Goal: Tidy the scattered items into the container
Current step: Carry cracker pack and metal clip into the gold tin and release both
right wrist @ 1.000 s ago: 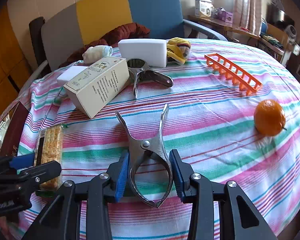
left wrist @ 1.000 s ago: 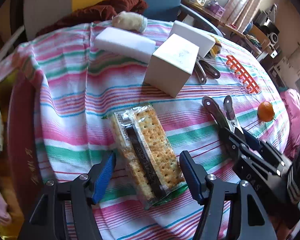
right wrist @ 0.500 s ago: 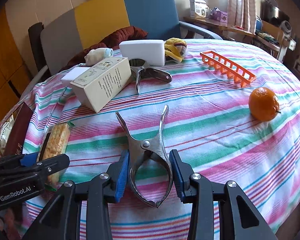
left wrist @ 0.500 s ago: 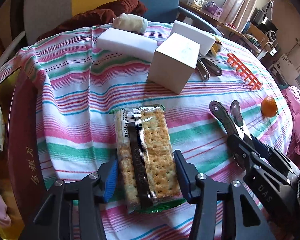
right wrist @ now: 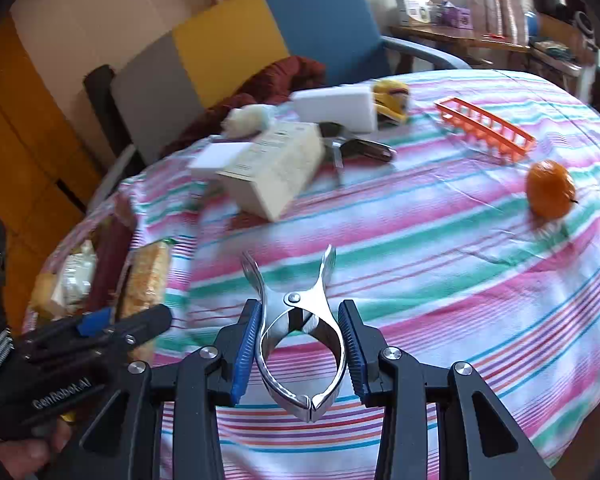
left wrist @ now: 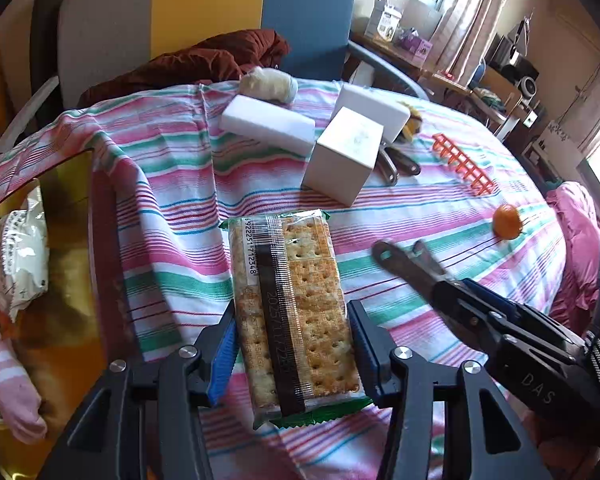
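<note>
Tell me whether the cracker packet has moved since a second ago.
Yes. The cracker packet, then lying askew on the striped tablecloth, is now clamped in the left gripper, turned straight and lifted, and the white box looks farther beyond it.

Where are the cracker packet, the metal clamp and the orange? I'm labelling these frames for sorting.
cracker packet (left wrist: 296, 312), left wrist view, on the wrapper's middle.
metal clamp (right wrist: 300, 344), right wrist view, on its pivot area.
orange (right wrist: 550, 189), right wrist view, on the fruit's centre.

Cracker pack (left wrist: 292, 304) between left tongs (left wrist: 292, 354), box (left wrist: 346, 154) beyond, orange (left wrist: 507, 222) far right.
</note>
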Demonstrator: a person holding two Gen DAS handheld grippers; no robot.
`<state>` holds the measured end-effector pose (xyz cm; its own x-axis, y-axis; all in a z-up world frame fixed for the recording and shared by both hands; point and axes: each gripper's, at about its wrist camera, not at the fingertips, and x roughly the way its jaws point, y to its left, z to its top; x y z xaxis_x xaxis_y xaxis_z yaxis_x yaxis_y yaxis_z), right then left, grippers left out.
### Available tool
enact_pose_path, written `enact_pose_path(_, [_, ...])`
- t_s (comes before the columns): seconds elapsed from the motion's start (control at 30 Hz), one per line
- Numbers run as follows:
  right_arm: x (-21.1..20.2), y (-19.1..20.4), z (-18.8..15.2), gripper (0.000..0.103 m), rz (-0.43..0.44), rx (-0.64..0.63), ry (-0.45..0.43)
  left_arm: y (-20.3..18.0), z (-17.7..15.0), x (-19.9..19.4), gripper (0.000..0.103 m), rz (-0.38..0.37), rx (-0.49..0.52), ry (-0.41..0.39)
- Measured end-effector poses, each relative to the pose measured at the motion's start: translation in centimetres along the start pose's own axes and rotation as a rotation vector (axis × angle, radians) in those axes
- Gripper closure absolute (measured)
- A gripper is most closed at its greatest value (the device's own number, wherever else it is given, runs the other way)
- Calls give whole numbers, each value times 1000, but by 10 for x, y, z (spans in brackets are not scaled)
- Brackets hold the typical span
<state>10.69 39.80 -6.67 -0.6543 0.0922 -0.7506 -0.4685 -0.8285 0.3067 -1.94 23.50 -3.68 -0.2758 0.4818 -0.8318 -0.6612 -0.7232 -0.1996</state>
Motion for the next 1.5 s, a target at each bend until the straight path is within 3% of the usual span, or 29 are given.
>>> enact_pose_path(0.27, [-14,41,10,63,110,-39,-15,32,-9,-41,51,9,-53,-60])
enact_pose_path(0.5, [-24,102,21,63,199,-146,-49,95,-25,-71,51,69,-192,-102])
enact_pose_path(0.77, [-3,183,23,63,276,-300,-31,147,-43,-54,51,130,-270,-21])
enact_pose_path(0.97, [30,232,8,63,241,-418,-5,157,-53,-27,47,163,-255,65])
enact_pose_path(1.17, [66,246,1,61,167,-469,-17,162,-56,-39,44,185,-292,40])
enact_pose_path(1.27, [66,237,2,44,200,-433,-15,160,-61,-48,44,194,-288,24])
enact_pose_path(1.3, [61,233,2,42,207,-421,-37,158,-63,-51,44,197,-288,18])
enact_pose_path(1.43, [40,221,-2,45,216,-437,-77,161,-64,-60,44,178,-288,-14])
enact_pose_path(1.5, [36,213,-6,62,222,-434,-63,161,-65,-62,44,186,-275,-18])
